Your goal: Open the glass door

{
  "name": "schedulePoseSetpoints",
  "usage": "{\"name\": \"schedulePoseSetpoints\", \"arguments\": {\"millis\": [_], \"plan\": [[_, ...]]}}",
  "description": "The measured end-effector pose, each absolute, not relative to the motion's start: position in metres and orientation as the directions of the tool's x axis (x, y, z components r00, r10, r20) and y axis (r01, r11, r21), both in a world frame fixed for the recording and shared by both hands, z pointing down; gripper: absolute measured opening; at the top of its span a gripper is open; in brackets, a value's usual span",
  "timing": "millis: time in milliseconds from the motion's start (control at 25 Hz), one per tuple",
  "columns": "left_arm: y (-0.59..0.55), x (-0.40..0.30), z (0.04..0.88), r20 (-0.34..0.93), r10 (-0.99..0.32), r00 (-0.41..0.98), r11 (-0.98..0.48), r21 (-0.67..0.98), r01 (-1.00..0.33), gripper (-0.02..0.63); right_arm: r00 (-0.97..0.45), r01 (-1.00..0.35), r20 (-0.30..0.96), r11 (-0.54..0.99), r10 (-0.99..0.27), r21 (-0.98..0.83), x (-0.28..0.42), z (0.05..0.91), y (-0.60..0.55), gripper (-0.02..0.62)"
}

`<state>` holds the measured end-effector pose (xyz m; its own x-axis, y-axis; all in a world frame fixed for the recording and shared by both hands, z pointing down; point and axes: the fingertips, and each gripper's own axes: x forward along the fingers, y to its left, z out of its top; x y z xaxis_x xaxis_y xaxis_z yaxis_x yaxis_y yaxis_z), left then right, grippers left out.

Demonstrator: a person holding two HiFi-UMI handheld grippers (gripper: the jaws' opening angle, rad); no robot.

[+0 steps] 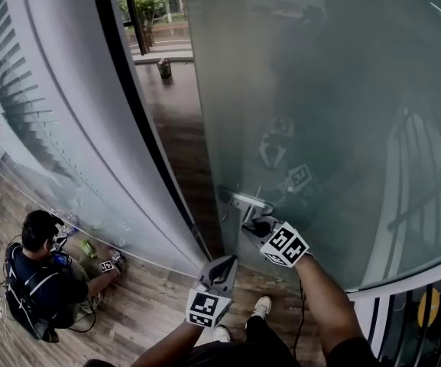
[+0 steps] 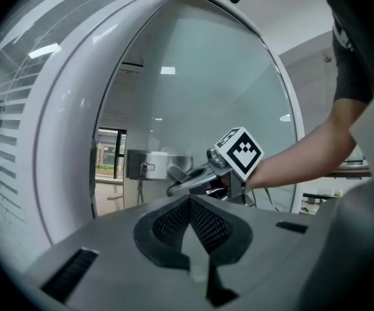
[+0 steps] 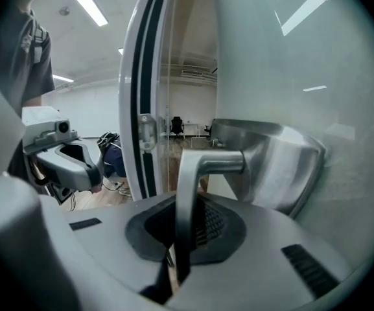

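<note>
The frosted glass door point(image 1: 319, 105) stands ajar, and a strip of wooden floor shows between its edge and the dark frame point(image 1: 140, 121). Its metal lever handle point(image 1: 247, 202) sticks out near the edge. My right gripper point(image 1: 260, 225) is shut on that lever. In the right gripper view the lever point(image 3: 188, 193) runs down between the jaws, beside its steel mount plate point(image 3: 284, 167). My left gripper point(image 1: 220, 270) hangs lower left of the handle, shut and holding nothing. In the left gripper view its tips point(image 2: 190, 203) point at the right gripper point(image 2: 190, 181) on the handle.
A person point(image 1: 40, 270) sits on the wooden floor at lower left beside a curved glass wall point(image 1: 67, 144), with small items around. The white door frame point(image 3: 141, 109) stands just left of the handle. My own shoe point(image 1: 262, 306) shows below the grippers.
</note>
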<state>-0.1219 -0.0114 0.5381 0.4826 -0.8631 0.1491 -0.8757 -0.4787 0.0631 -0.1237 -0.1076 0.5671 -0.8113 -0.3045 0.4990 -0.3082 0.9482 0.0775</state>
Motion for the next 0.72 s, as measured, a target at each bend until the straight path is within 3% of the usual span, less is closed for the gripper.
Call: {"name": "schedulePoseSetpoints", "arguments": {"millis": [360,720], "plan": [[-0.092,-0.095,0.547,0.161,-0.895,0.415,-0.411,0.057,-0.910,0.003,-0.752,-0.399,0.524,0.909,-0.400,0.122,-0.099,0.572,-0.202,0.017],[-0.179,-0.048,0.519,0.165,-0.920,0.354,-0.352,0.046,-0.935,0.003,-0.736,-0.482,0.521,0.875,-0.432,0.044,-0.042,0.557,-0.320,0.016]]}}
